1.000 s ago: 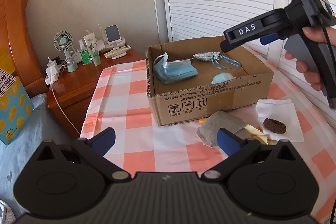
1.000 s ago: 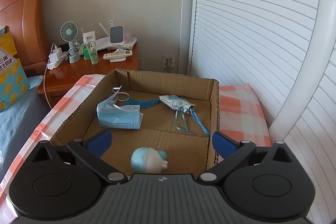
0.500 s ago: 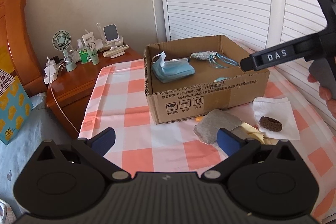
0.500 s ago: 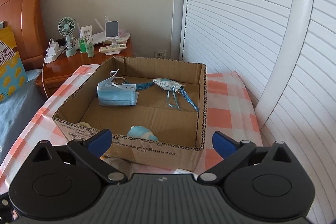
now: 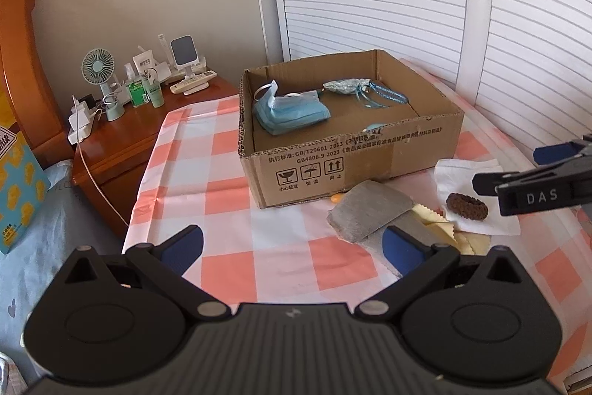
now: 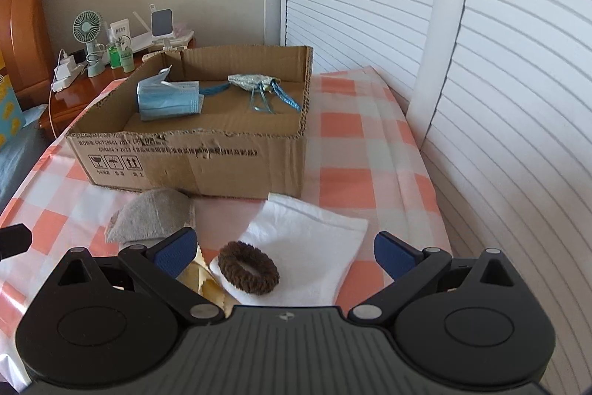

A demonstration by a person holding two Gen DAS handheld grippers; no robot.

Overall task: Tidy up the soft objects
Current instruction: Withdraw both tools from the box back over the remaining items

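- Right tool (image 6: 283, 256): jaws wide open, holding nothing, hanging just over the scrunchie (image 6: 248, 266).
- Left tool (image 5: 292, 245): also wide open and empty, above the table (image 5: 229, 247), near the grey cloth (image 5: 366, 213).
- Scrunchie: lies flat on the white cloth (image 6: 314, 239), just in front of the box (image 6: 207, 161), not in it. Yellow cloth (image 6: 207, 284) beside it, partly under the white one.
- Box already holds a mask (image 6: 168, 99) and a pouch (image 6: 249, 81) with blue cord.
- Handling, my read: scrunchie is light, fuzzy and squashy, with nothing fragile about it. Pinch across one side of the ring, one finger through the hole; it should compress, not slip.
- Risk: closing low may snag the white cloth under it.
- Orientation: ring flat, hole facing up. It looks oval in the right wrist view, but fisheye, so no real long axis.
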